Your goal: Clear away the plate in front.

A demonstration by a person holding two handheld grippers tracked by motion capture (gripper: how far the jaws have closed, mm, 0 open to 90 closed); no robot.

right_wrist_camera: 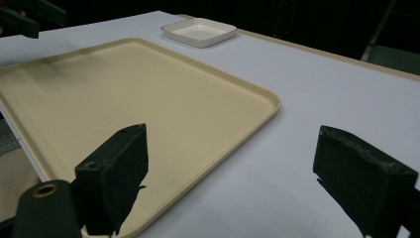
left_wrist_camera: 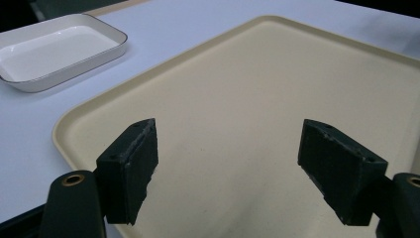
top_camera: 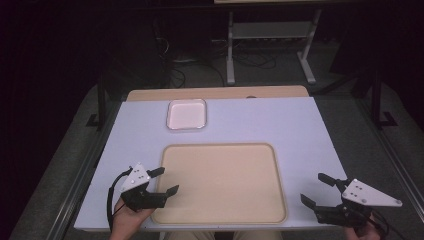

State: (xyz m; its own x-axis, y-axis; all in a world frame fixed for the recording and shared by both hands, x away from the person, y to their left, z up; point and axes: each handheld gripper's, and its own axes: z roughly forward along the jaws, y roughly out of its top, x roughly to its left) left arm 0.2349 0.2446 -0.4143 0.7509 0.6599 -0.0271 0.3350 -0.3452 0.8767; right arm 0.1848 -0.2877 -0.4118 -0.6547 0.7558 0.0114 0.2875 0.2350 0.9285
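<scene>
Beige tray [top_camera: 220,182] between both grippers (fingers [left_wrist_camera: 130,166] spread); empty.

A beige tray [top_camera: 220,182] lies flat, empty; a small white dish [top_camera: 186,114] sits at its 11 o'clock.

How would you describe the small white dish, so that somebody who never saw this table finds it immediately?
Start from the big beige tray lying at the near edge of the white table. Look just beyond its far left corner: the small white dish sits there, apart from the tray. It is rectangular with rounded corners, empty, much smaller and brighter than the tray.
</scene>
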